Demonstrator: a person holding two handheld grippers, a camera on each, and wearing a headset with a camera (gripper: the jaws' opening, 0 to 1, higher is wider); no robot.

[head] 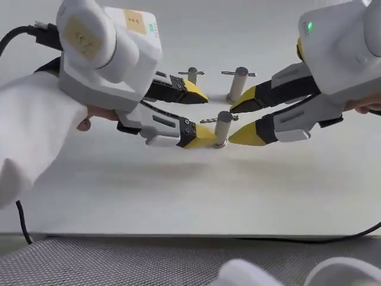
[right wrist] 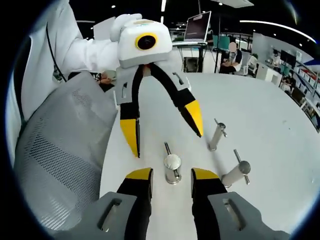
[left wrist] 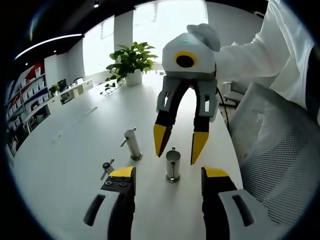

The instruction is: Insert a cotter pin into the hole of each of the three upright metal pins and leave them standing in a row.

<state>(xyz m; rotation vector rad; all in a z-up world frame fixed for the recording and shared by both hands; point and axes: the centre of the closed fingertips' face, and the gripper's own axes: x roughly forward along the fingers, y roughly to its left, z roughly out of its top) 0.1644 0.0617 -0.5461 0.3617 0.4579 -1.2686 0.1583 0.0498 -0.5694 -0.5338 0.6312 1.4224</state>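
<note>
Left gripper (head: 209,119) and right gripper (head: 232,124) flank the near upright silver metal pin (head: 223,126); two rear pins (head: 191,76) (head: 238,84) block behind; white tabletop (head: 178,190) in front is free

Three short, silvery metal pins stand upright on the white desk (head: 178,190), each a plain cylinder on a slightly wider foot.

The near pin (head: 223,127) stands closest to the viewer. A thin cotter pin (head: 209,121) runs crosswise through it just below the flat top, its longer end projecting to the left in the head view.

The left rear pin (head: 191,75) and the right rear pin (head: 238,83) stand farther back, side by side and apart. Each also carries a cotter pin across its top.

The near pin stands in front of the gap between the two rear ones, so the three form a triangle, not a straight row.
</note>
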